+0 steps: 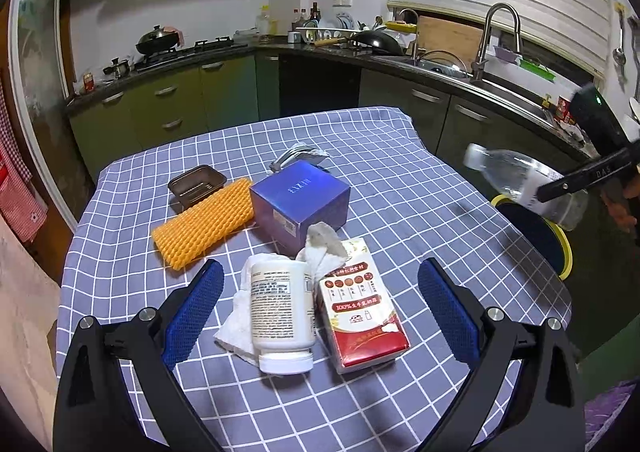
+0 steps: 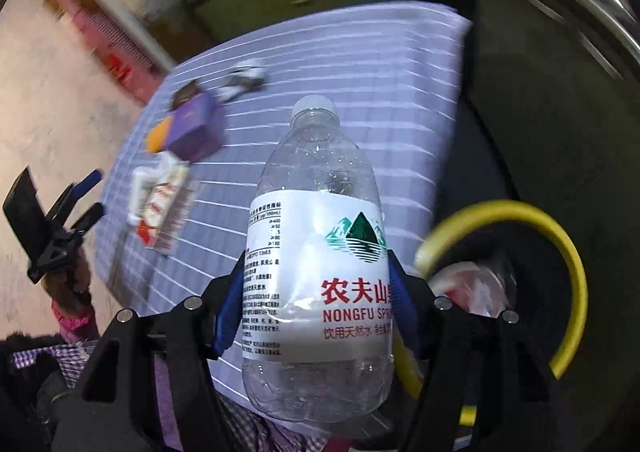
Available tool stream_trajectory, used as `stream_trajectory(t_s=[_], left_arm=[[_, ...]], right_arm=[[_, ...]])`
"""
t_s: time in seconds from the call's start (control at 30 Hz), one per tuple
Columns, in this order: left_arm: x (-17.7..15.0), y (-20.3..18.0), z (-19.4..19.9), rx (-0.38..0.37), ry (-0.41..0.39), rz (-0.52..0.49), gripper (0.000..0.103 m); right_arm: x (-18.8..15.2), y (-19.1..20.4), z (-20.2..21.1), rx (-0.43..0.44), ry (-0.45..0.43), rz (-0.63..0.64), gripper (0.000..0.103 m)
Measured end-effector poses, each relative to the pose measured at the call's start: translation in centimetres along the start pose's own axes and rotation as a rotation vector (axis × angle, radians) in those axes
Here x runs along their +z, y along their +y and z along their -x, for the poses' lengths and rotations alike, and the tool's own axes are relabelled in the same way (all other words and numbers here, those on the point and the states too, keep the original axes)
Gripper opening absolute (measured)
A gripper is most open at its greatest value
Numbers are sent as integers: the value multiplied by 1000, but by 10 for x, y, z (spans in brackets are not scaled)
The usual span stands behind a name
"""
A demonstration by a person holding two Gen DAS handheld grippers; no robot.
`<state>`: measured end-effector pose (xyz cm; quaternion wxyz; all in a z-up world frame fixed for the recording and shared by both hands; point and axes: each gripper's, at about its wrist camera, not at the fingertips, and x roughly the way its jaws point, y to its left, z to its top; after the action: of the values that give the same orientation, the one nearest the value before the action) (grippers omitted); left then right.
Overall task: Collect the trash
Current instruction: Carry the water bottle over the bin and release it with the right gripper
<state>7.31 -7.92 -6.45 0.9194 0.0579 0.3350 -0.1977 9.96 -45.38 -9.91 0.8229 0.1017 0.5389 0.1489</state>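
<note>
Trash left: a bottle (image 2: 316,252) clamped in my right gripper (image 2: 316,308) beside the bin (image 2: 560,236), six pieces ahead of my open, empty left gripper (image 1: 320,308).

Left tool (image 1: 320,292): jaws wide apart, nothing between the blue pads (image 1: 196,308), angled down over the table's near edge. Right tool (image 2: 316,304): pads clamped on both sides of the water bottle (image 2: 320,252), held off the table's right edge, pointing steeply down.

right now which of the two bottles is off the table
The clear Nongfu Spring water bottle, clamped in the right tool beside the yellow-rimmed bin. The white pill bottle lies on its side on the checked tablecloth.
</note>
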Motion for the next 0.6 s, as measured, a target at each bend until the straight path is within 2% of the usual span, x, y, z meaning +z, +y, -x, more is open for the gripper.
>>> stream_trajectory(t_s=[0.27, 0.53, 0.6], left_arm=[[1, -16, -6, -9, 10, -36, 96], [6, -26, -8, -13, 14, -64, 96], [6, -27, -9, -14, 17, -66, 96]], right_arm=[[-55, -90, 13, -98, -19, -218, 61], [-77, -129, -5, -165, 8, -310, 62], [-76, -134, -8, -192, -1, -321, 67]])
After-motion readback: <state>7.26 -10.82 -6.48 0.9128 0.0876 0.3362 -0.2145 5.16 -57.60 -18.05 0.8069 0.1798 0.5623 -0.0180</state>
